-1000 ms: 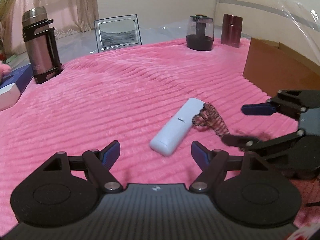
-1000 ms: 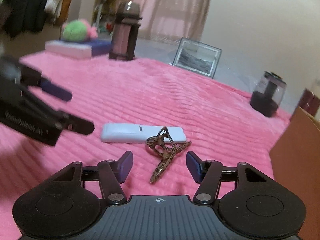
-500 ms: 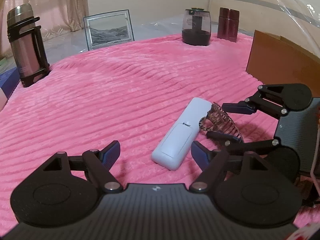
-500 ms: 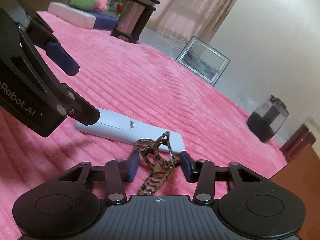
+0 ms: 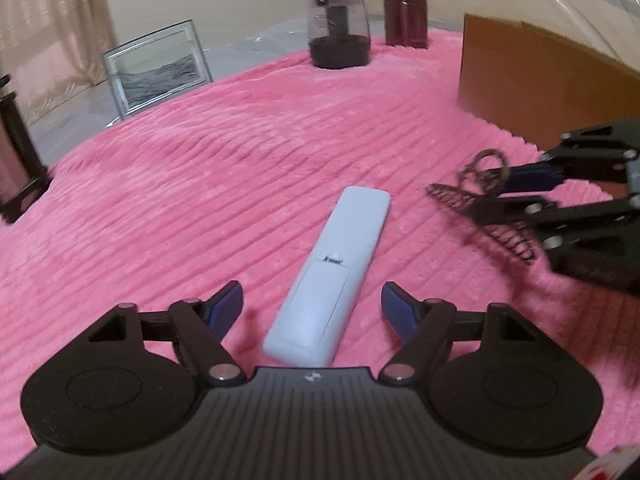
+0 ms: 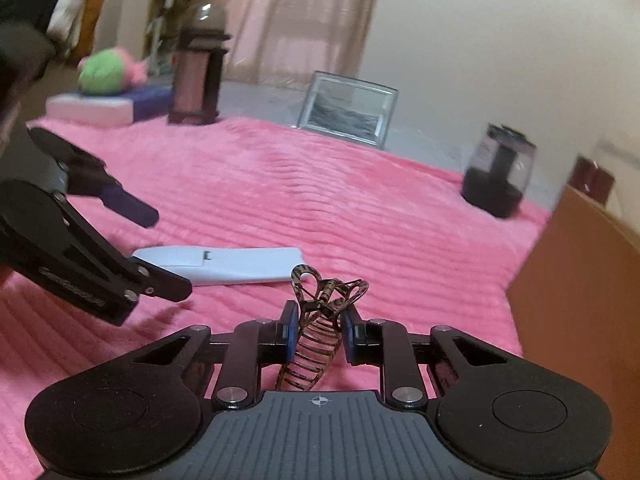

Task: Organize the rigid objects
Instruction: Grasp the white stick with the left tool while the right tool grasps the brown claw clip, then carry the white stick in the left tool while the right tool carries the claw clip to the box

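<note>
The right tongs [image 6: 318,334] were clenched on a tortoiseshell hair claw clip [image 6: 320,320], their blue pads [image 6: 289,334] pressing its hinge end from either side; the clip's toothed end hung back toward the camera and appeared clear of the pink ribbed blanket [image 6: 360,200]. The left tongs [image 5: 312,308] stood released but closing, straddling the near end of a white remote control [image 5: 334,280], which lay flat on the blanket with its battery cover up. No pad was seen touching it.

Risks, as judged: the clip was held by a narrow, curved section and could pivot or spring out if swung quickly. The remote's smooth, rounded sides could slide from the pads, and only its end sat between them, so it might tip when lifted. The soft blanket could snag the lower fingertips.

Containers: a brown cardboard box [image 6: 580,300] stood at the right edge of the blanket; its interior was not visible, so its contents could not be told. A clear jug with a dark base [image 5: 338,30] and a dark red canister [image 5: 406,14] stood at the far edge; their contents could not be told.
</note>
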A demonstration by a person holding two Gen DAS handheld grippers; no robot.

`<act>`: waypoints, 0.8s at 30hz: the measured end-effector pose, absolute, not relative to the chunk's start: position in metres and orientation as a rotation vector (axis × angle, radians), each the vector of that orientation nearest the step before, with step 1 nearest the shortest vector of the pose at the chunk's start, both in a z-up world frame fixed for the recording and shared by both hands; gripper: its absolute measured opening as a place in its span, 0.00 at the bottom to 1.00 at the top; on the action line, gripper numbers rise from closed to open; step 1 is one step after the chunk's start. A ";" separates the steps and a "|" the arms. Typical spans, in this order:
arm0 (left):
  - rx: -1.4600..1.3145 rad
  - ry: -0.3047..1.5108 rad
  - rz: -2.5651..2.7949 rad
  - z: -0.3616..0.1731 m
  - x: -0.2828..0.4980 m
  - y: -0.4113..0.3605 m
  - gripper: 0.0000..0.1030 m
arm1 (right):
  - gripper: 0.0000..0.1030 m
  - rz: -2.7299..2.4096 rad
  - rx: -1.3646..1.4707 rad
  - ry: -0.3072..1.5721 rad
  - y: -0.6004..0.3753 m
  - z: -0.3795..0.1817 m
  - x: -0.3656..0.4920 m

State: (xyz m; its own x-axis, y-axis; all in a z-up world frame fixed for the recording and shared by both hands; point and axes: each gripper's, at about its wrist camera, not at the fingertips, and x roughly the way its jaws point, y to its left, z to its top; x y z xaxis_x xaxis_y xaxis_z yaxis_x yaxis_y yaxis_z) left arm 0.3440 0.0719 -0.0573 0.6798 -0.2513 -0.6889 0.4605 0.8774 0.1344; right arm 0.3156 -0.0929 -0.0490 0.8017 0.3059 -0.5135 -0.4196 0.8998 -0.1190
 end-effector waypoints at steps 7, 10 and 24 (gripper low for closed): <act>0.375 0.759 -0.476 -0.063 0.368 0.057 0.49 | 0.18 0.384 -0.055 0.547 -0.125 -0.040 0.311; 0.391 0.780 -0.504 -0.064 0.373 0.054 0.44 | 0.18 0.387 -0.036 0.553 -0.130 -0.040 0.308; 0.223 0.858 -0.433 -0.050 0.334 0.054 0.32 | 0.18 0.408 0.076 0.585 -0.150 -0.028 0.281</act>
